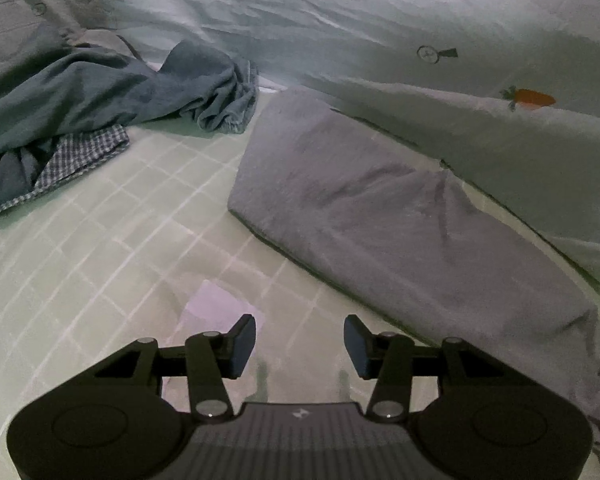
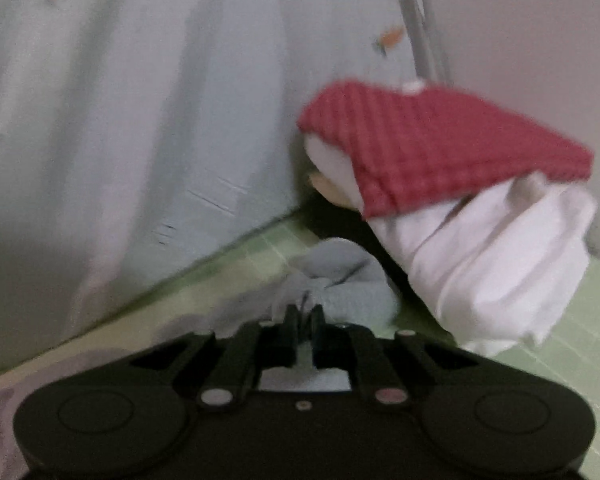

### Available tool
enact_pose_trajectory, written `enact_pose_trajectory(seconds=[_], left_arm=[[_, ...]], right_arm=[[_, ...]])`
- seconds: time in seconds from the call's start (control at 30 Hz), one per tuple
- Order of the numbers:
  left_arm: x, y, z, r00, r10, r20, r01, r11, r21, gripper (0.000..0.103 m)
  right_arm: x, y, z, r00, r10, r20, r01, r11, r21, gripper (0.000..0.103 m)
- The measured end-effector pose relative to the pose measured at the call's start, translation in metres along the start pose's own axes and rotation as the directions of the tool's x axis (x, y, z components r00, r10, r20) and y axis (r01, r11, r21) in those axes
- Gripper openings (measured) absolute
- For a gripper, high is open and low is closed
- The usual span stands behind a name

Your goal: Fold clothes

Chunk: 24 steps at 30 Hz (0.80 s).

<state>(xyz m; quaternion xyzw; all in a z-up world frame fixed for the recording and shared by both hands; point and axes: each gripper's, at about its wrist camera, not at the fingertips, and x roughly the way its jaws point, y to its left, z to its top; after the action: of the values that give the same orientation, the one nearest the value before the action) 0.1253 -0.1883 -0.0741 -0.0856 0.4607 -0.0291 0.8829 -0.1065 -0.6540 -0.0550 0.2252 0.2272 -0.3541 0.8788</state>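
Grey garment (image 2: 340,280) pinched by right gripper (image 2: 304,320), left gripper (image 1: 300,344) spread, no legible writing

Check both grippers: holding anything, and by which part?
The left gripper is open and empty above the green checked sheet. The right gripper is shut on a bunched edge of the grey cloth.

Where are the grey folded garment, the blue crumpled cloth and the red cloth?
grey garment (image 1: 380,216): left wrist view, middle of its top face.
blue cloth (image 1: 100,88): left wrist view, middle of the heap.
red cloth (image 2: 440,144): right wrist view, middle of its top.
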Motion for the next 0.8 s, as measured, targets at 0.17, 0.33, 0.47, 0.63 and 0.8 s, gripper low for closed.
enact_pose_trajectory(seconds=[0.17,0.33,0.47,0.63,0.8], left_arm=[[-0.021,0.002,-0.024,1.0,-0.024,0.004,0.023,1.0,0.012,0.051],[-0.039,-0.001,-0.061,0.999,-0.024,-0.026,0.025,0.998,0.049,0.051],[-0.05,-0.005,-0.085,0.999,-0.008,-0.045,0.011,0.998,0.056,0.052],[-0.053,-0.024,-0.107,0.997,-0.022,-0.071,0.025,0.999,0.042,0.053],[-0.064,-0.047,-0.121,0.998,-0.042,-0.037,0.045,0.997,0.069,0.063]], right_arm=[[-0.065,-0.003,-0.018,0.998,0.039,0.056,-0.037,0.999,-0.033,0.006],[-0.078,-0.049,-0.057,0.996,-0.079,-0.044,0.081,0.995,0.06,0.006],[-0.102,-0.075,-0.048,0.999,-0.05,-0.002,0.05,0.998,0.031,0.006],[-0.075,-0.104,-0.041,0.99,-0.097,-0.1,0.097,0.995,0.001,0.026],[-0.055,-0.115,-0.046,0.99,-0.063,-0.122,0.056,0.996,-0.064,0.097]])
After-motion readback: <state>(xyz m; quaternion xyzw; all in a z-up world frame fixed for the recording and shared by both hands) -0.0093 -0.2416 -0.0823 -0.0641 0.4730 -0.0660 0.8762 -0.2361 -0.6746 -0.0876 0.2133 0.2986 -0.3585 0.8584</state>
